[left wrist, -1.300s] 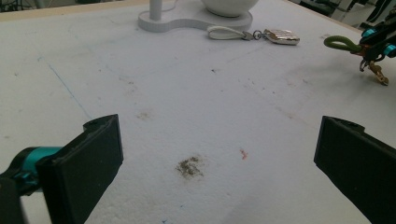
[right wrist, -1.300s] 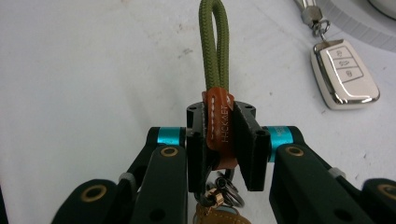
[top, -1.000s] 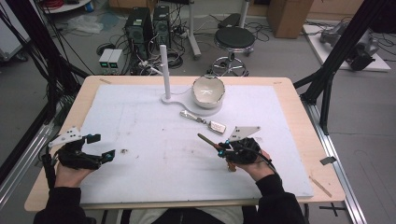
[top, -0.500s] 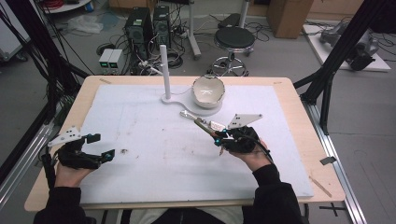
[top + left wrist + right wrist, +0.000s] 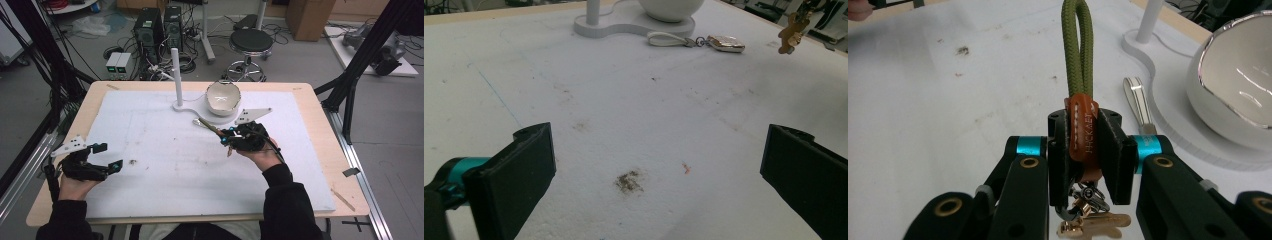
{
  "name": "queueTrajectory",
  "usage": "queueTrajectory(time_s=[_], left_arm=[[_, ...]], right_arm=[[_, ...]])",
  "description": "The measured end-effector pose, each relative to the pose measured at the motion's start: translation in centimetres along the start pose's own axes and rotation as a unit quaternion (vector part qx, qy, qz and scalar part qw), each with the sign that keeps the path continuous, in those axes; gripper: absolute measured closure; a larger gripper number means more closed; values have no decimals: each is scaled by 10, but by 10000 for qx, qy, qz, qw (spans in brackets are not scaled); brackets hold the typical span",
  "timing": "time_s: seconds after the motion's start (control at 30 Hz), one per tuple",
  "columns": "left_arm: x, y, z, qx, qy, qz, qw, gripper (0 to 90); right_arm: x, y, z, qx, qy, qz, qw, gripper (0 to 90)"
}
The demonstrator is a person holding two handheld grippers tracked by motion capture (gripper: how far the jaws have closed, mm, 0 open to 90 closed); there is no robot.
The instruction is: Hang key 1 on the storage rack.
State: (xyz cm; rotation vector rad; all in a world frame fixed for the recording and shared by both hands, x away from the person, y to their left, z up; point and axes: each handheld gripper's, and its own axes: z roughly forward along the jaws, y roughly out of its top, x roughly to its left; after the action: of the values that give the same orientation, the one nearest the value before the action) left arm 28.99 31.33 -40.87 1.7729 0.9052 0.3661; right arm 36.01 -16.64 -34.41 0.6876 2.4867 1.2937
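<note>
The right gripper (image 5: 1083,150) is squeezed tight on a key strap (image 5: 1079,65). Its two black jaws pinch the little brown leather tab, and the green rope loop sticks straight out past them. A gold key (image 5: 1093,225) hangs under the jaws. From above, the right gripper (image 5: 235,140) is held up near the white bowl (image 5: 222,97), with the strap (image 5: 207,126) pointing toward the white peg (image 5: 174,75) on its stand.

It looks like the loop is meant to go over that peg. To do it well, I think the hand should keep the squeeze firm on the brown tab, lift the loop higher than the peg's top, hold the loop open and flat, then lower it slowly. It should stay away from the bowl so nothing gets bumped.

The left gripper (image 5: 97,162) rests far off at the left side of the table (image 5: 310,165). Its jaws are wide apart and hold nothing.

The right gripper view shows the stitching and tiny letters on the tab, and the clip and key below. The high view is too far off for that. The left gripper view shows another key ring (image 5: 696,41) with a white loop lying flat by the stand (image 5: 619,25), and the gold key (image 5: 791,32) dangling in the air. The high view shows both hands at once.
</note>
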Motion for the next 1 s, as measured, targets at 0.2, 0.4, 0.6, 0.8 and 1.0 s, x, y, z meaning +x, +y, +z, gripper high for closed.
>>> queueTrajectory(time_s=[0.2,0.4,0.6,0.8,1.0], left_arm=[[0,0,0,-9,-5,0,10000,17],[0,0,0,-16,-3,0,10000,17],[1,0,0,-22,-3,2,10000,17],[1,0,1,-20,-18,-3,10000,17],[1,0,1,-19,-20,-4,10000,17]], right_arm=[[-4,17,4,-85,110,54,9999,757],[-10,33,6,-143,165,13,9998,757],[-17,48,9,-182,300,81,9994,757],[-27,65,20,-60,334,103,9994,757],[-36,87,30,-36,473,106,9988,756]])
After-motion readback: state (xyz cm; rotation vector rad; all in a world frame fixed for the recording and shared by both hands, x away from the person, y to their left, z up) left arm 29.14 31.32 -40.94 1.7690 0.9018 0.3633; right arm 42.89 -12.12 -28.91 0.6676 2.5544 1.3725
